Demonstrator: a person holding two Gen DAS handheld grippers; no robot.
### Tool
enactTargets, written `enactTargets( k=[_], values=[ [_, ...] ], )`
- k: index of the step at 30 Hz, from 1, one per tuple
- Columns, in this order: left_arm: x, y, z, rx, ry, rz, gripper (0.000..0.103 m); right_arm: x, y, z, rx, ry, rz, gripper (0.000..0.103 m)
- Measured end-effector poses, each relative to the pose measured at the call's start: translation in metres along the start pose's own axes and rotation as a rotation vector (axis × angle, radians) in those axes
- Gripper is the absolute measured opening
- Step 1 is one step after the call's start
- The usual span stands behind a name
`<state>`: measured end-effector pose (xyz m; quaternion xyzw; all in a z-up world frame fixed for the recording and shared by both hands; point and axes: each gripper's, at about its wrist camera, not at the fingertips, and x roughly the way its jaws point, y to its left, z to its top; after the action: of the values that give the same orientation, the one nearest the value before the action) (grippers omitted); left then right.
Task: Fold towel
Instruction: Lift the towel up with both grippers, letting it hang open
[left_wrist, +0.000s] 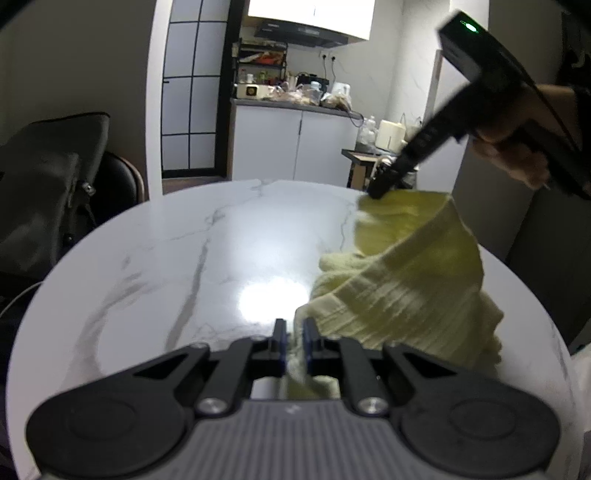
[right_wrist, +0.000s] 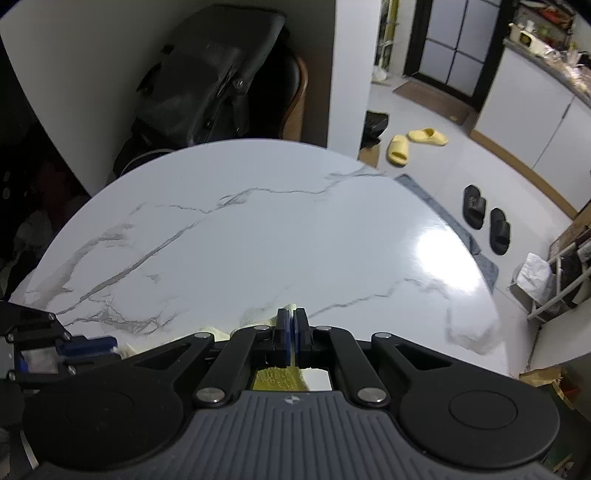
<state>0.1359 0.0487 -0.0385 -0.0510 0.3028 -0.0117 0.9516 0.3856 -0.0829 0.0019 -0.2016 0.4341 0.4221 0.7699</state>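
Left gripper (left_wrist: 294, 332): jaws pinch a corner of the pale yellow ribbed towel (left_wrist: 402, 280) at lower centre.
Right gripper (right_wrist: 291, 328): jaws pressed onto a thin towel edge; most cloth hidden beneath its body.
Towel: blurred, draped at right over the round white marble-patterned table (left_wrist: 166, 258).

Both wrist views sit close behind their tools, sharing the marble table (left_wrist: 177, 258); the left faces the kitchen.

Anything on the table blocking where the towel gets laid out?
Nothing visible. The marble table shows bare ahead of both hand-held grippers, left and right, each already pinching the yellow towel.
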Motion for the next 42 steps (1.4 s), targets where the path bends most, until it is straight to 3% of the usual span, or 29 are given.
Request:
enactTargets(
  k=[7,18,31,42],
  values=[
    [-0.024,0.007,0.009,-0.006,-0.054,0.046,0.009,-0.034,-0.008,-0.014,0.100,-0.107,-0.016,0.002],
    [-0.063,0.008,0.037,0.025,-0.137,0.112,0.009,-0.099,-0.010,-0.029,0.140,-0.263,-0.044,0.002],
    [-0.122,-0.020,0.108,0.123,-0.294,0.157,0.009,-0.176,-0.003,-0.025,0.186,-0.454,-0.089,0.002],
    [-0.156,-0.034,0.173,0.188,-0.357,0.185,0.009,-0.239,0.006,-0.004,0.197,-0.572,-0.144,0.002]
  ],
)
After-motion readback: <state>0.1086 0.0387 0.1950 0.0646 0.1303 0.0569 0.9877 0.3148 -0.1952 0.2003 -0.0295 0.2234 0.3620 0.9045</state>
